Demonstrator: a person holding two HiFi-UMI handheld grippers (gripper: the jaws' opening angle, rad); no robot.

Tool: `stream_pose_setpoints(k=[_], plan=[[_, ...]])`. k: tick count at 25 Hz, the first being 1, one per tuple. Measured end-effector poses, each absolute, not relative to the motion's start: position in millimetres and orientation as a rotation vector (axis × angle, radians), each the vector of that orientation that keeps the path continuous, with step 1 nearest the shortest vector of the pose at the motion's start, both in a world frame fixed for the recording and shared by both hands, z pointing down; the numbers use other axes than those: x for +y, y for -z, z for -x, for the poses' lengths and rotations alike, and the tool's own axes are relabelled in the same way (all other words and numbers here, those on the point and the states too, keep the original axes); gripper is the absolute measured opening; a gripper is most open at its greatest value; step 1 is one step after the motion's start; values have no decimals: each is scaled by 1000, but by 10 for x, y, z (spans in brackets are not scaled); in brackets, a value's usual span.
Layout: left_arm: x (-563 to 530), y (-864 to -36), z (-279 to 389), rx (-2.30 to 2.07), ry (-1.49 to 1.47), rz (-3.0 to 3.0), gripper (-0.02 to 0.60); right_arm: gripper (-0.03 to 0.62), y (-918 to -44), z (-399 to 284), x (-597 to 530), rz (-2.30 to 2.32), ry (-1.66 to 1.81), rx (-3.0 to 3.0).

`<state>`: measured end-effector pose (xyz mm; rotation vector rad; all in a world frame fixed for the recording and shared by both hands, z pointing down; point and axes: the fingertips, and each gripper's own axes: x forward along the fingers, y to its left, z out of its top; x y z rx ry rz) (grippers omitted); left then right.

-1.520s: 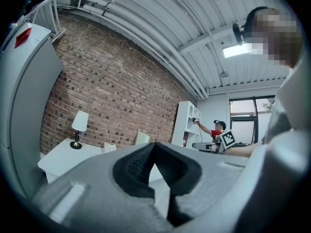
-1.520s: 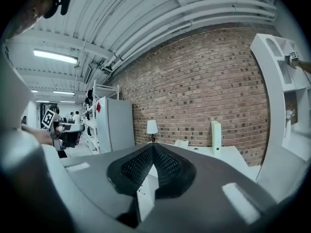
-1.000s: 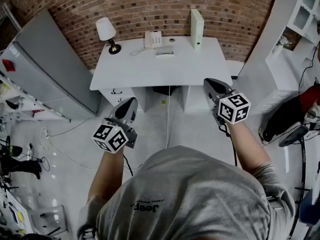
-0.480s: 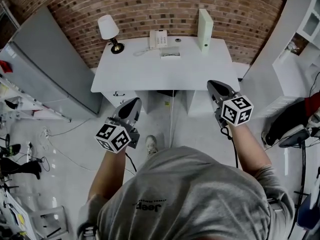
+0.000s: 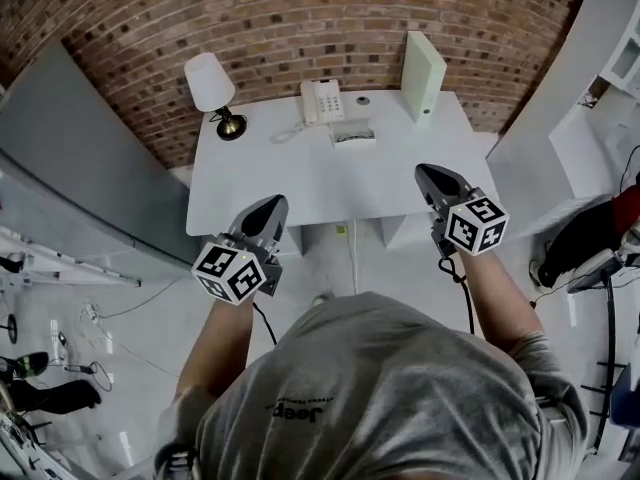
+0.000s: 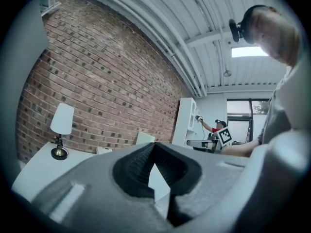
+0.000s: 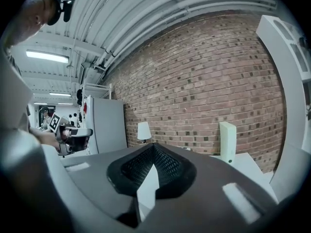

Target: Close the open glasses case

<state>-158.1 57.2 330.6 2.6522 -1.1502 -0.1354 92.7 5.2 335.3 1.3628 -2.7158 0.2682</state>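
The open glasses case (image 5: 353,135) lies on the white desk (image 5: 290,178), a small pale case just in front of the telephone (image 5: 322,100). My left gripper (image 5: 272,204) is held level over the desk's front left edge, jaws shut with nothing in them. At the front right edge, my right gripper (image 5: 424,172) is likewise shut and empty. Both are well short of the case. In the left gripper view the gripper (image 6: 154,144) shows its dark pads meeting at the tip; the right gripper (image 7: 153,145) looks the same in its own view.
A white table lamp (image 5: 210,88) stands at the desk's back left and a tall white box (image 5: 422,73) at the back right, against a brick wall. A grey cabinet (image 5: 70,158) stands left of the desk and white shelving (image 5: 600,78) to the right. Cables trail across the floor.
The person has walked forward, so the desk is nearer. Both grippers have advanced from over the floor to the desk's front edge, jaws unchanged.
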Motion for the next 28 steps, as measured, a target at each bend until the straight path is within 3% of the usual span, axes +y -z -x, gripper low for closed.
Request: stream_pose_setpoints(k=[14, 28], plan=[[-863, -3309, 2251, -1010, 134, -2692, -3, 9, -3295, -294, -1134, -1466, -266, -2664], [-1664, -3465, 1904, -1041, 97, -2654, -3, 20, -3467, -712, -1964, -1421, -318, -2698]])
